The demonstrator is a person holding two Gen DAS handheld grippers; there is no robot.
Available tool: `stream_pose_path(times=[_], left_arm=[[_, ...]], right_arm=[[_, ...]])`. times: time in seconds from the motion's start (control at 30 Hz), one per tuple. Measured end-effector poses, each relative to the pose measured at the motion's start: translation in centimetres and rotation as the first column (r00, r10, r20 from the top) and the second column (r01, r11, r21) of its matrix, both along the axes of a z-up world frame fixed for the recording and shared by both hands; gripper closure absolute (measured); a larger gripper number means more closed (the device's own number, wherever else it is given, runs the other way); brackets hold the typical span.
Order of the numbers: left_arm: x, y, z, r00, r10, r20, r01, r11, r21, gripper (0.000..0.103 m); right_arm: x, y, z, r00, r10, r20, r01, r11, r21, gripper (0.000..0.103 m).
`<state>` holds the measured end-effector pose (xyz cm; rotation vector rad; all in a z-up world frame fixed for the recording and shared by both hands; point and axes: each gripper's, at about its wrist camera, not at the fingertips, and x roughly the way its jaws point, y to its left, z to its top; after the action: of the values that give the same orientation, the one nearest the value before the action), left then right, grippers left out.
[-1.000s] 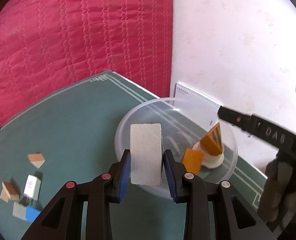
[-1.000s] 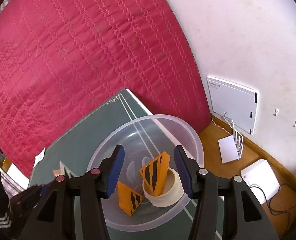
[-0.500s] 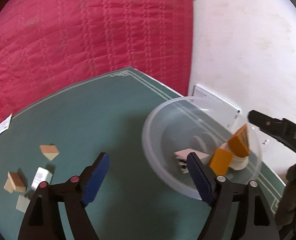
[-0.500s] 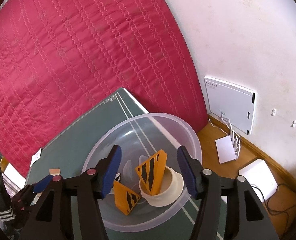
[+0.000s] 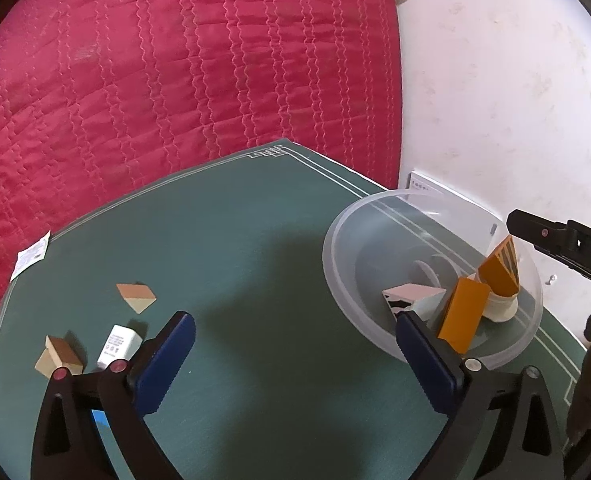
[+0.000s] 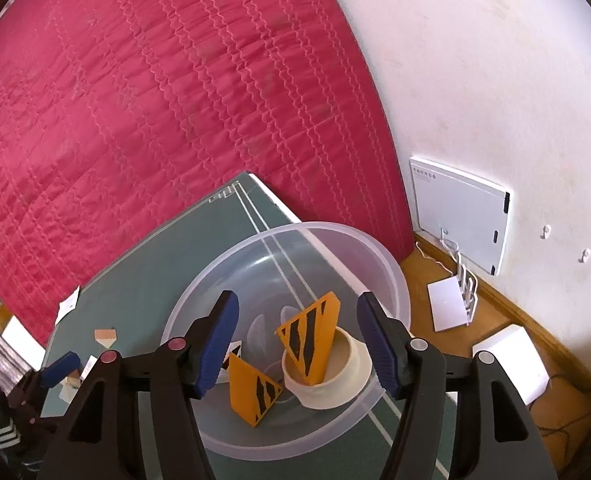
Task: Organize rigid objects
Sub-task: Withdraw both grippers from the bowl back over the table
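Red quilt, white wall, green tabletop.

A red quilted cover (image 6: pixel 167 120) rises behind the green tabletop (image 5: pixel 255 240), which has pale border lines. To the right stands a scuffed white wall (image 6: pixel 495 80) with a flat white box (image 6: pixel 459 216) mounted low, above a wooden floor (image 6: pixel 507 336) carrying white devices and cables. Daylight is bright and even.
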<state>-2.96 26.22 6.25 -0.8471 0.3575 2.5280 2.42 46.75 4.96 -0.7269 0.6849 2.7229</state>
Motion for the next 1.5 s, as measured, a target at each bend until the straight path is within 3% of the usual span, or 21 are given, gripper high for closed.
stream_pose_path(times=[0.53, 0.9, 1.23, 1.5], left_arm=[[-0.6, -4.9, -0.1, 0.994, 0.107, 0.006, -0.107, 0.994, -0.008, 0.001], [-0.3, -10.1, -0.5, 0.977, 0.211, 0.008, -0.211, 0.977, -0.006, 0.001], [-1.6, -16.2, -1.2, 0.929, 0.368, 0.043, -0.369, 0.93, 0.003, 0.001], [-2.7, -18.2, -2.5, 0.896, 0.438, 0.074, -0.438, 0.899, -0.017, 0.001]], right_arm=[[0.2, -4.0, 0.2, 0.996, 0.091, -0.001, -0.091, 0.989, 0.119, 0.04], [0.6, -8.1, 0.0, 0.974, 0.225, 0.017, -0.224, 0.957, 0.187, 0.038], [1.1, -13.0, -0.9, 0.928, 0.369, 0.059, -0.371, 0.892, 0.257, 0.035], [1.5, -16.0, -2.4, 0.881, 0.458, 0.117, -0.472, 0.839, 0.271, 0.034]])
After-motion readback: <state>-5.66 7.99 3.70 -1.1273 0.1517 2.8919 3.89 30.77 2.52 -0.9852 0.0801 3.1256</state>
